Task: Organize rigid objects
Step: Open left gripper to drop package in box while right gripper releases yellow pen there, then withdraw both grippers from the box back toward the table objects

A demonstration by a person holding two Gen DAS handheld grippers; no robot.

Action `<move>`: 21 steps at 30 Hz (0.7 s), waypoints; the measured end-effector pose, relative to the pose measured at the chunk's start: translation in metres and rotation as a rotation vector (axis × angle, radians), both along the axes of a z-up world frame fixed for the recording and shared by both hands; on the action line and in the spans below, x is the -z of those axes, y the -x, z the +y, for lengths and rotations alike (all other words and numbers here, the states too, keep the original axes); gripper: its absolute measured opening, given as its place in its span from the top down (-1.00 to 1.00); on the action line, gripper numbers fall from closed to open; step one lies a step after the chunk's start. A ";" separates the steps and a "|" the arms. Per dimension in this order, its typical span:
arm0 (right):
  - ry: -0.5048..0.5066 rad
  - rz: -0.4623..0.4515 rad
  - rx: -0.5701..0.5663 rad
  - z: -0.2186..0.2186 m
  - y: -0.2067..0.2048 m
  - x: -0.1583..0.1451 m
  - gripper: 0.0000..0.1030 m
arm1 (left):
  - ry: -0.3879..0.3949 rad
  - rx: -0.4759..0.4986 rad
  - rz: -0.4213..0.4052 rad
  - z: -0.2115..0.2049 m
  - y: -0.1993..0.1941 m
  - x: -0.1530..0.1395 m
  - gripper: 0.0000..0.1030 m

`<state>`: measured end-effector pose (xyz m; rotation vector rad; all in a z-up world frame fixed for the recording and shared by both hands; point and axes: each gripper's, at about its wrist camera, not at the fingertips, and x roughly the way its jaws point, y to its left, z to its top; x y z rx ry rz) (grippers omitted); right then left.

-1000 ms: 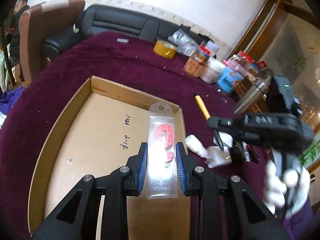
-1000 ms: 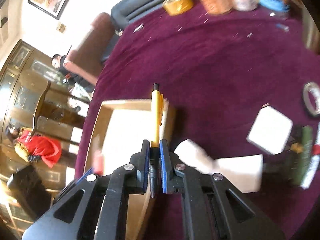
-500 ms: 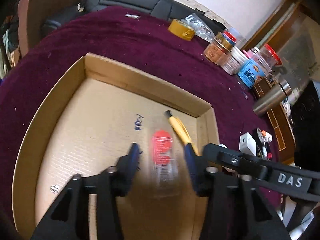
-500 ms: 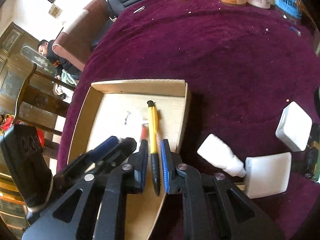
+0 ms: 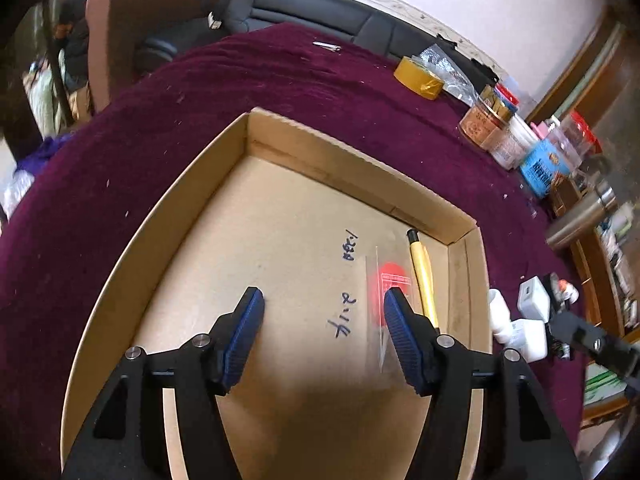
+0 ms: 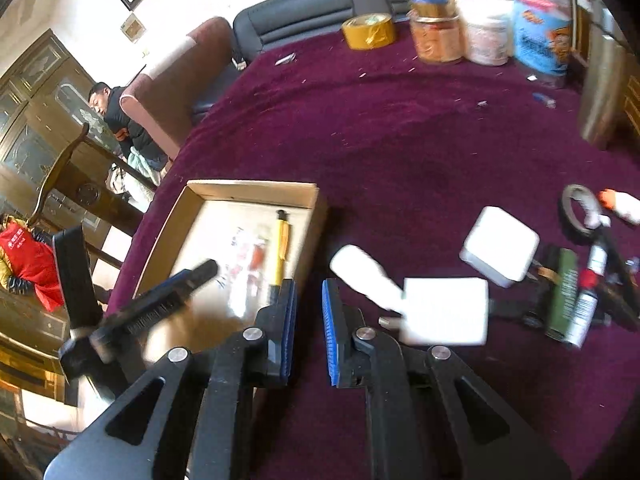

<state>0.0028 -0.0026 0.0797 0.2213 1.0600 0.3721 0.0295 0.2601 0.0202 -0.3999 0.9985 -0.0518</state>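
On the maroon-clothed desk the cardboard tray already holds the yellow pen and clear packet at its 3 o'clock side; the left tongs, just opened, hang empty over it, the right tongs stand nearly closed on nothing, so next probably comes the white bottle.

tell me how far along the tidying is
Done: yellow pen and clear packet lie in the cardboard box. In hand: nothing; the left gripper has just been opening, empty, and the right gripper is empty, nearly closed. Left: white bottle, white charger and other bits on the cloth.
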 end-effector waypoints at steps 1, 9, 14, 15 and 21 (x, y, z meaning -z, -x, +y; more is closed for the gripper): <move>0.006 -0.014 0.009 -0.007 0.007 -0.002 0.79 | 0.027 -0.011 -0.005 0.003 0.000 0.000 -0.16; 0.051 -0.121 0.172 -0.108 0.066 -0.009 0.79 | 0.076 -0.052 -0.020 0.011 0.005 -0.007 -0.25; 0.110 -0.225 0.286 -0.158 0.086 -0.014 0.50 | 0.077 -0.005 -0.090 -0.011 0.030 -0.042 -0.26; 0.094 -0.230 0.299 -0.168 0.084 -0.013 0.01 | 0.075 0.010 -0.100 -0.018 0.036 -0.048 -0.27; -0.020 -0.184 0.423 -0.225 0.051 0.020 -0.25 | 0.011 0.137 -0.163 -0.079 0.069 -0.075 -0.56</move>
